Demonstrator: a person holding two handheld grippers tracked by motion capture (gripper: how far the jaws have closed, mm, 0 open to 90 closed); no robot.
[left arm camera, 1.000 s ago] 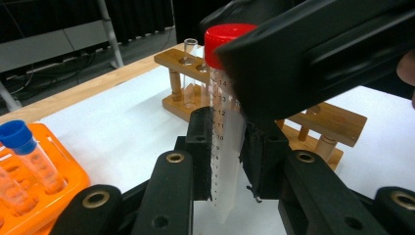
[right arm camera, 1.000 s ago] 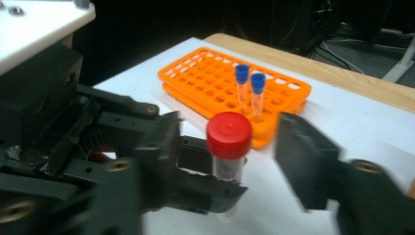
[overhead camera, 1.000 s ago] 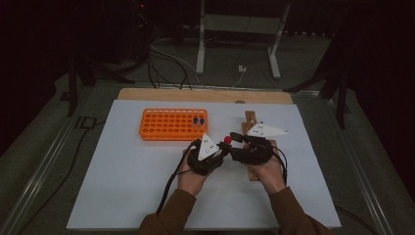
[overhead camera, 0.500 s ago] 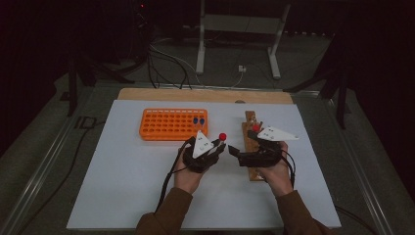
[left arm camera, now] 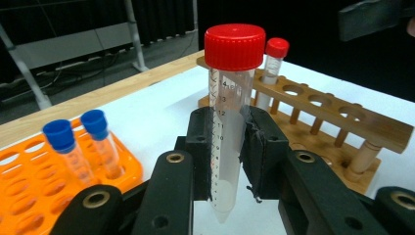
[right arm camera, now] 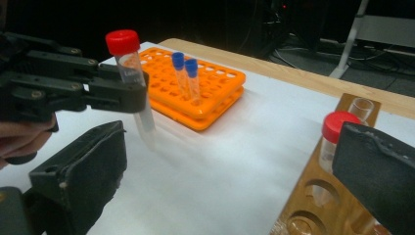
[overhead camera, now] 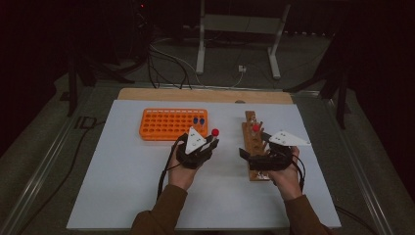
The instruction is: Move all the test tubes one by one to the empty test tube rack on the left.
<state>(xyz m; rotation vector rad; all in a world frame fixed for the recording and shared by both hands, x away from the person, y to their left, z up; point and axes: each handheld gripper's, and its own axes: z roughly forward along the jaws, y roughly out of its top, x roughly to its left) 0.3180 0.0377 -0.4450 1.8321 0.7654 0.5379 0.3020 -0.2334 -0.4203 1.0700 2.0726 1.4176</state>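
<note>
held tube: your left hand-held gripper (left arm camera: 227,161) clamps a red-capped tube (left arm camera: 230,117) mid-body, upright, tip hanging free above the worktop (overhead camera: 122,186), between the orange rack (overhead camera: 171,125) and the wooden rack (overhead camera: 253,147).
right side: your right hand-held gripper (right arm camera: 230,171) gapes wide, holding nothing, over the wooden rack near a second red-capped tube (right arm camera: 333,139) standing in it.
slip risk: the tube is smooth and tapered; ease the squeeze and it likely drops through, hits the worktop and rolls.
tilt risk: grip sits low on the body, so a quick swing may rock the tube between the pads.
insertion risk: come in off-centre or slanted over an orange-rack hole and the tip catches the rim.
collision risk: two blue-capped tubes (left arm camera: 80,147) stand at the rack's near corner; a low pass could knock them.
right hazard: drop that open gripper and you may bump the seated tube.
</note>
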